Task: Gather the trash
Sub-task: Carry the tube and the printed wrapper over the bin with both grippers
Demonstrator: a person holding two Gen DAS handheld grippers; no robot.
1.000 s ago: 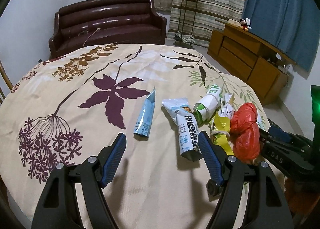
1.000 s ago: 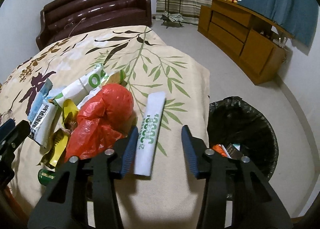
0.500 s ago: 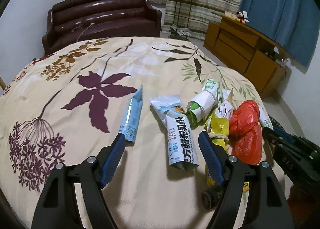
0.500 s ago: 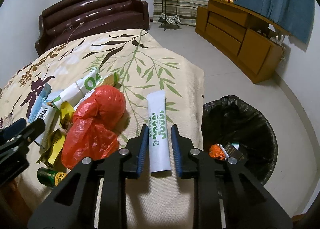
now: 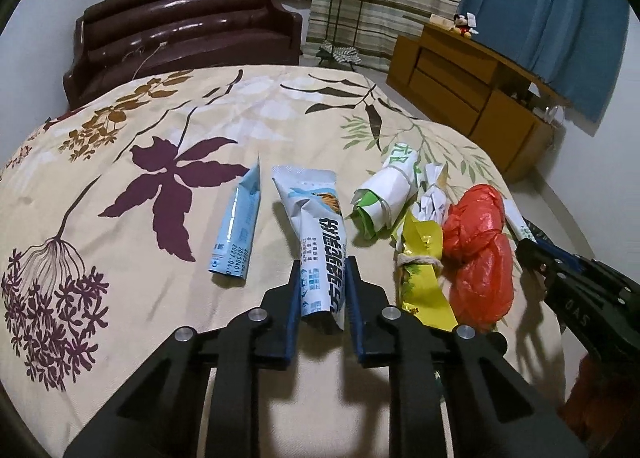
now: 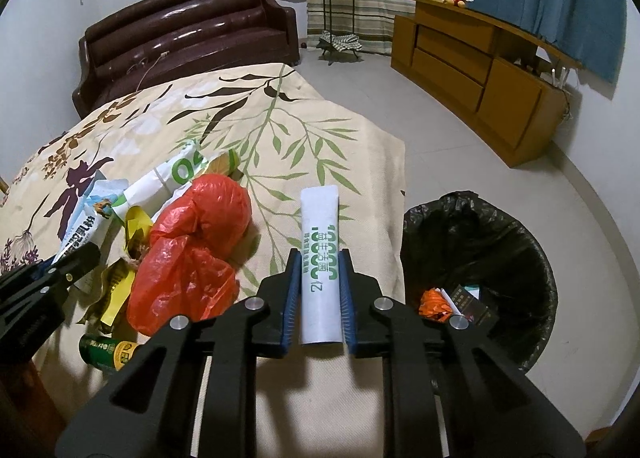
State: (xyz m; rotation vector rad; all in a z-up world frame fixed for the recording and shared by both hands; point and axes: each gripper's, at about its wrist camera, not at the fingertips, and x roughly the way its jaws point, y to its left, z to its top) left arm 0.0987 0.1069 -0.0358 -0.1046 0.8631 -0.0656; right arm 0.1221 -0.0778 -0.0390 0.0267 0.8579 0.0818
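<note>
Both tongs are clenched on trash lying on the flower-print desk (image 5: 168,338). Left tongs (image 5: 322,278) have just been closing and now pinch the near end of a white and blue milk-powder sachet (image 5: 316,242), which still lies flat on the cloth. At its 9 o'clock sits a slim light-blue sachet (image 5: 236,230), just beside it and not touching. At its 3 o'clock lies a heap: a rolled white and green wrapper (image 5: 384,198), a yellow wrapper (image 5: 424,270) tied with string, and a crumpled red plastic bag (image 5: 480,254).

Right tongs (image 6: 318,270) have also just been closing; their blue pads (image 6: 290,298) press both long sides of a white tube-shaped packet (image 6: 320,258) with green print, which points to 12 o'clock near the desk's edge. At its 9 o'clock is the red bag, and at 8 o'clock a small green can (image 6: 104,350) lies on its side at the desk's near edge.

At 3 o'clock of the packet, on the floor beside the desk, stands a bin (image 6: 500,226) lined with a black bag. Inside it lie an orange scrap (image 6: 434,304), a white scrap and a dark box (image 6: 472,304).
</note>
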